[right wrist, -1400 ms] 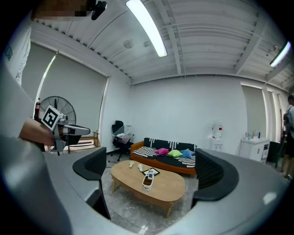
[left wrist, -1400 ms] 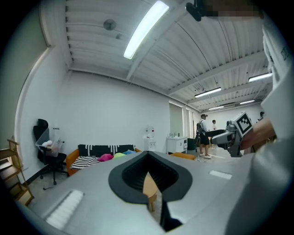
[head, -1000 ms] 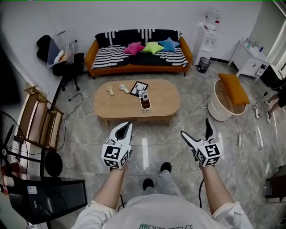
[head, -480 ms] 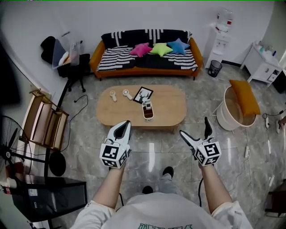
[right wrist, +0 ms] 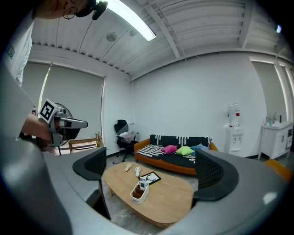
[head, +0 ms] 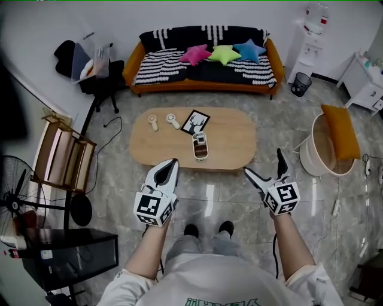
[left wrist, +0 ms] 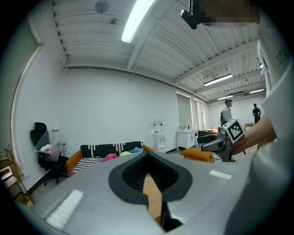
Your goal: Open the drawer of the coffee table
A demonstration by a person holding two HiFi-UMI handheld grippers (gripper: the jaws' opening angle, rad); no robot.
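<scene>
Here the left hand-held gripper (head: 172, 164) hovers closed, the right hand-held gripper (head: 263, 162) open, short of the coffee table (head: 230, 140)

Glossy grey stone-tile floor (head: 114, 197), ceiling lights mirrored in it. White wall (head: 179, 18) at far end. Against it, orange-framed sofa (head: 203, 75) with black-and-white striped seat. Three star cushions in row: pink (head: 196, 55), green (head: 223, 54), blue (head: 249, 50). Left of sofa, black office chair (head: 96, 83), clear bin on it. Right of sofa, water dispenser (head: 312, 30), black wastebasket (head: 301, 83) beside it, white cabinet (head: 368, 83) further right. Wooden rack (head: 63, 158) and fan (head: 13, 182) at left edge. Ribbed white ceiling (right wrist: 206, 27), strip light (right wrist: 131, 18) lit. Window blind (right wrist: 73, 92) drawn.
</scene>
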